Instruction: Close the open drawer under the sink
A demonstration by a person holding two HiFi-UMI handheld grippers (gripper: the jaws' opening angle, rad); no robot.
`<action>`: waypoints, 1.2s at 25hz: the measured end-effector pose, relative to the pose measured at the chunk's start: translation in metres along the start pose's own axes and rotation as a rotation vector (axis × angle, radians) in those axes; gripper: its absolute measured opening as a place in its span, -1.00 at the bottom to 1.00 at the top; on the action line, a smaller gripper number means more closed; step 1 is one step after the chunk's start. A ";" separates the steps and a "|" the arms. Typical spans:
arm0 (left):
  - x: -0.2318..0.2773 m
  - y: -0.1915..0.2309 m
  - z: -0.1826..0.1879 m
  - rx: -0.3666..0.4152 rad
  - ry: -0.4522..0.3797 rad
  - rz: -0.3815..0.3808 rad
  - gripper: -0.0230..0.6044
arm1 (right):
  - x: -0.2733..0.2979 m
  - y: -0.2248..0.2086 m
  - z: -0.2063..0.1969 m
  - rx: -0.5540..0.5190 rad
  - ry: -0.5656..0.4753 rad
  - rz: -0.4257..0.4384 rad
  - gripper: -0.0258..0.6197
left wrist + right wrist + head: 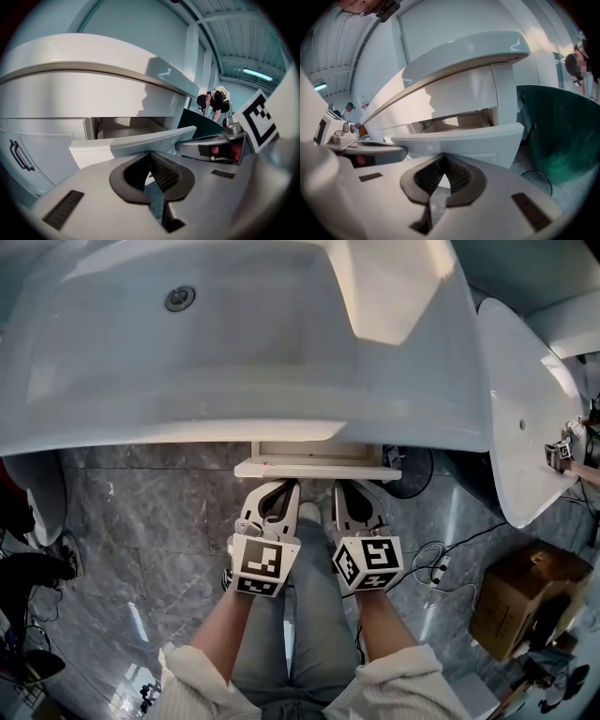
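My left gripper (274,489) and right gripper (354,487), fingers closed on nothing, seemingly touched the white drawer (317,468), half-open beneath the sink (234,399).

The head view looks steeply down from above the sink (281,343), over the drawer (317,468), left gripper (279,495) and right gripper (352,493). Each gripper view sits low, facing slightly upward along its own jaws, close to the drawer front. All three share the drawer; each gripper view catches the other gripper at its edge.
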State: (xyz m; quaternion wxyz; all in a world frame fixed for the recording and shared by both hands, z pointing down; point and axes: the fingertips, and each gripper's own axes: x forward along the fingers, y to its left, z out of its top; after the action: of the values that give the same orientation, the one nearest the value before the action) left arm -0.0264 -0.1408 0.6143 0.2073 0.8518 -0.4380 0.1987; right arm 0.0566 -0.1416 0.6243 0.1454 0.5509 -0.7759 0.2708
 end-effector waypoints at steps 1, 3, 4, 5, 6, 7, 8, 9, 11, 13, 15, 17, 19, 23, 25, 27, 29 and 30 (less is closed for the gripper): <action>0.001 0.001 0.001 0.001 -0.001 0.001 -0.88 | 0.001 0.000 0.001 -0.003 0.000 0.000 -0.89; 0.002 0.001 0.003 0.005 -0.003 0.002 -0.88 | 0.002 -0.001 0.003 -0.007 -0.002 0.000 -0.89; 0.003 0.002 0.004 0.006 -0.004 0.003 -0.88 | 0.003 -0.001 0.004 -0.008 -0.003 0.000 -0.89; 0.004 0.004 0.005 0.007 -0.005 0.004 -0.88 | 0.005 -0.001 0.005 -0.009 -0.005 0.000 -0.89; 0.005 0.005 0.006 0.008 -0.006 0.004 -0.88 | 0.007 -0.001 0.006 -0.009 -0.006 -0.001 -0.89; 0.007 0.007 0.007 0.009 -0.007 0.004 -0.88 | 0.009 -0.002 0.008 -0.009 -0.008 -0.002 -0.89; 0.008 0.008 0.008 0.010 -0.007 0.004 -0.88 | 0.010 -0.002 0.009 -0.009 -0.009 -0.003 -0.89; 0.010 0.009 0.009 0.012 -0.009 0.004 -0.88 | 0.012 -0.003 0.011 -0.010 -0.010 -0.003 -0.89; 0.013 0.011 0.012 0.016 -0.012 0.004 -0.88 | 0.015 -0.004 0.013 -0.011 -0.012 -0.005 -0.89; 0.016 0.012 0.014 0.020 -0.014 0.006 -0.88 | 0.018 -0.006 0.016 -0.013 -0.013 -0.006 -0.89; 0.019 0.014 0.017 0.023 -0.016 0.009 -0.88 | 0.022 -0.008 0.019 -0.018 -0.015 -0.008 -0.89; 0.024 0.017 0.021 0.024 -0.020 0.013 -0.88 | 0.026 -0.010 0.024 -0.023 -0.016 -0.009 -0.89; 0.028 0.019 0.026 0.030 -0.027 0.013 -0.88 | 0.031 -0.013 0.028 -0.029 -0.018 -0.011 -0.89; 0.035 0.026 0.032 0.049 -0.031 0.012 -0.88 | 0.041 -0.014 0.035 -0.039 -0.022 -0.009 -0.89; 0.038 0.029 0.035 0.044 -0.035 0.015 -0.88 | 0.045 -0.015 0.037 -0.045 -0.024 -0.005 -0.89; 0.041 0.031 0.036 0.041 -0.039 0.018 -0.88 | 0.048 -0.016 0.040 -0.052 -0.027 -0.002 -0.89; 0.042 0.031 0.038 0.040 -0.042 0.019 -0.88 | 0.049 -0.016 0.042 -0.060 -0.030 0.002 -0.89; 0.042 0.032 0.039 0.040 -0.042 0.019 -0.88 | 0.049 -0.016 0.043 -0.063 -0.030 0.004 -0.89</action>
State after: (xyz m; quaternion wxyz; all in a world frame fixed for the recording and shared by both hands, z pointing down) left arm -0.0238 -0.2061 0.6098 0.1789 0.8557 -0.4463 0.1915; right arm 0.0574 -0.2081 0.6195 0.1504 0.5487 -0.7872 0.2381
